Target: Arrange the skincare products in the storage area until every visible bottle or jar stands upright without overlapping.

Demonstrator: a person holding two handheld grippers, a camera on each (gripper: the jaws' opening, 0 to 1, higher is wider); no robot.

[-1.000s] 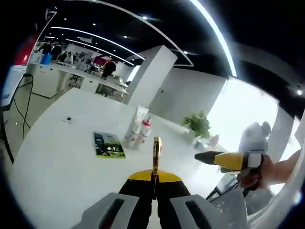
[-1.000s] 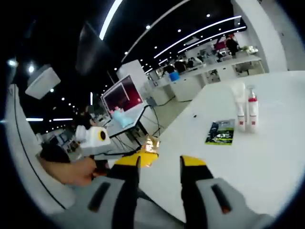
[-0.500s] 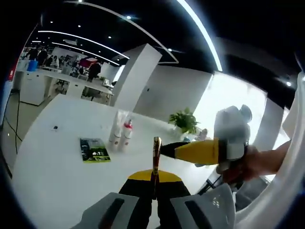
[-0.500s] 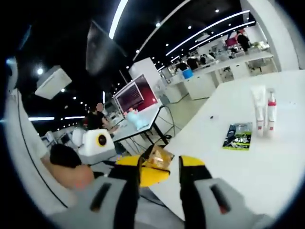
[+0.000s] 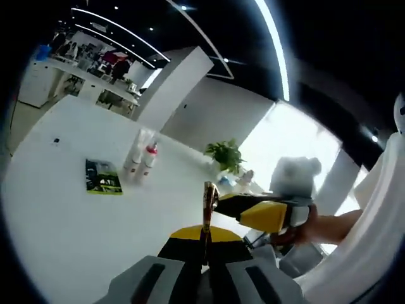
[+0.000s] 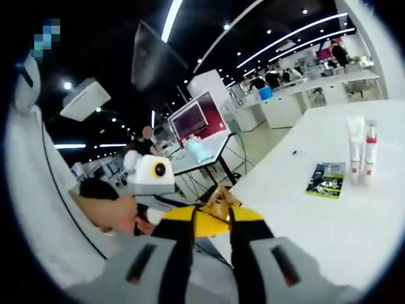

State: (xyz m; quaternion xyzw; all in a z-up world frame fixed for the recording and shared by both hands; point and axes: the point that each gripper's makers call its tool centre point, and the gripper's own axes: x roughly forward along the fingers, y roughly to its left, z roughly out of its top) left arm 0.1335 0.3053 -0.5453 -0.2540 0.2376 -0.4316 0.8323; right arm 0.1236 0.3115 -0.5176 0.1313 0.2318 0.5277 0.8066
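Our left gripper [image 5: 204,235] has its fingers pressed together on a thin gold-edged sachet [image 5: 207,204] that stands up on edge from between the yellow tips. In the right gripper view, our right gripper [image 6: 211,223] has its fingers drawn close around the same crinkled gold sachet [image 6: 219,200], though we cannot tell whether they actually pinch it. In the left gripper view the right gripper's yellow jaw [image 5: 266,214] reaches in from the right, just beside the sachet, with a hand [image 5: 308,223] behind it. Well apart from us on the white table [image 5: 57,209], a white tube [image 5: 135,155] and a red-capped bottle [image 5: 148,160] stand upright side by side, with a green and black leaflet [image 5: 101,177] lying flat near them.
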